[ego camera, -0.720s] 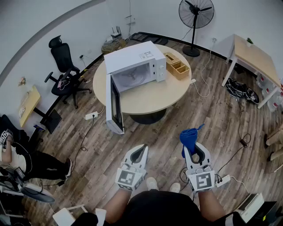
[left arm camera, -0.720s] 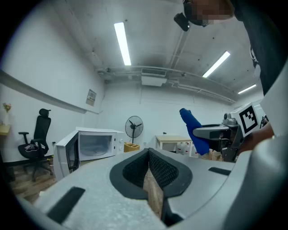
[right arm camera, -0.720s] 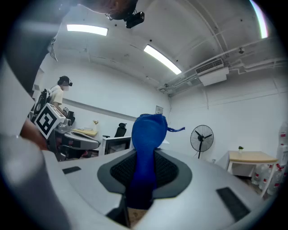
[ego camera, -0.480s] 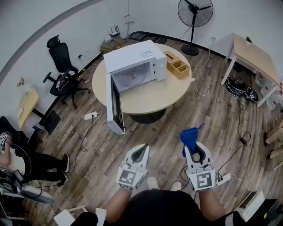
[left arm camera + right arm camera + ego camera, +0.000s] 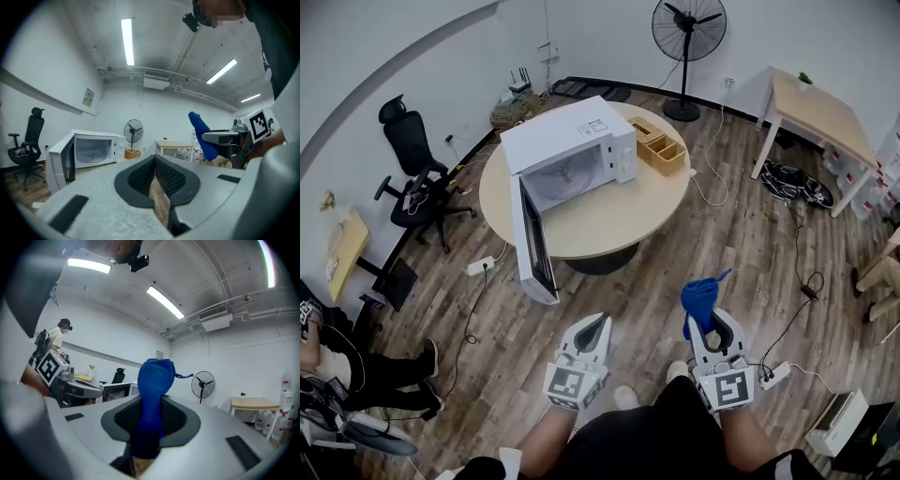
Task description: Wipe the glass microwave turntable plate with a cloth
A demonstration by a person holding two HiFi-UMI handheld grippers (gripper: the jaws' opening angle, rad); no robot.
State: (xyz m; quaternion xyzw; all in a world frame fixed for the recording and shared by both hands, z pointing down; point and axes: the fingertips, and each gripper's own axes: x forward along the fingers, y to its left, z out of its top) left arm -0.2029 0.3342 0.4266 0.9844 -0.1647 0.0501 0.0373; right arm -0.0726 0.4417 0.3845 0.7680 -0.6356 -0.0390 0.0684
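Approach stage, I judge: the right gripper (image 5: 710, 325) pinches a blue cloth (image 5: 697, 296); the left gripper (image 5: 596, 323) is pressed together on nothing; both are well apart from the round surface (image 5: 628, 220); the glass turntable plate (image 5: 565, 180) lies inside the open microwave (image 5: 581, 131) on it; next, close in and reach into the cavity.

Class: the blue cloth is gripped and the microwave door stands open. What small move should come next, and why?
Probably step toward the table: the microwave stands open well ahead, its glass plate inside, seemingly out of reach. The right gripper is shut on the blue cloth; the left gripper is shut and empty.
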